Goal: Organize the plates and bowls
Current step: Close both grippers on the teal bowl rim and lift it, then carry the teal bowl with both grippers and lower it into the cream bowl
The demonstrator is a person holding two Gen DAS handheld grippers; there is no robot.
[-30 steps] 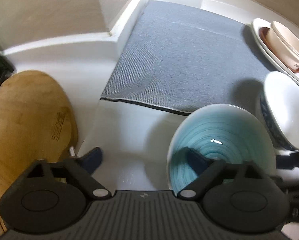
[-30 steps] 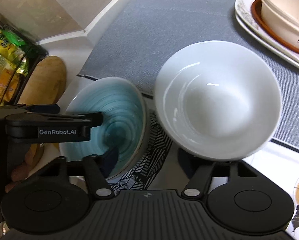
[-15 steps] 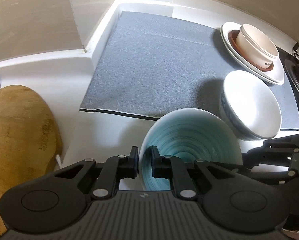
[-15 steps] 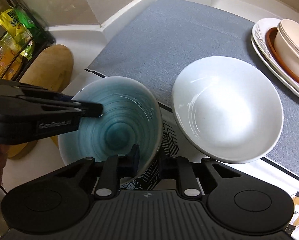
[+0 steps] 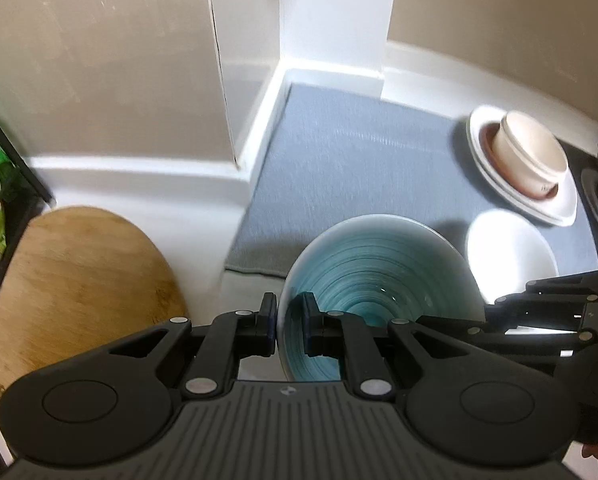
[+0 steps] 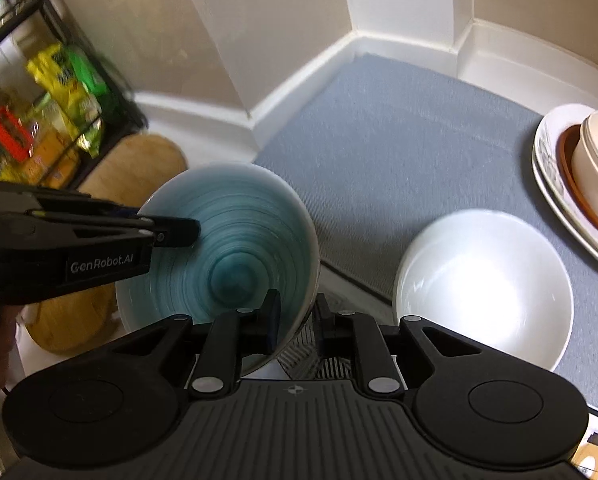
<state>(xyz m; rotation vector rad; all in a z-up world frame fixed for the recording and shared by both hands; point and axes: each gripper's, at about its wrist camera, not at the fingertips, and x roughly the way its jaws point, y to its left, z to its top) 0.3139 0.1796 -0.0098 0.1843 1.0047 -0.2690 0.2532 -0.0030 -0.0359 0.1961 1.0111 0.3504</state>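
While both cameras climb, one teal bowl is clamped from two sides.
Left wrist, change: left gripper (image 5: 287, 330), wide apart a second ago, now pinches the teal bowl (image 5: 379, 276) rim, lifted over the grey mat's (image 5: 359, 168) front edge.
Left wrist, hidden: bowl's near part sits behind the fingers; right gripper (image 5: 503, 304) shows partly, at the far rim.
Left wrist, pose: pointing steeply down.
Right wrist, change: right gripper (image 6: 295, 324) has closed on the same bowl (image 6: 227, 256); white bowl (image 6: 483, 284) now rests on the mat (image 6: 399, 136).
Right wrist, hidden: plate stack (image 6: 571, 184) cut off at the mat's right edge; rack blurred.
Right wrist, pose: left gripper (image 6: 179, 232) reaches in level.
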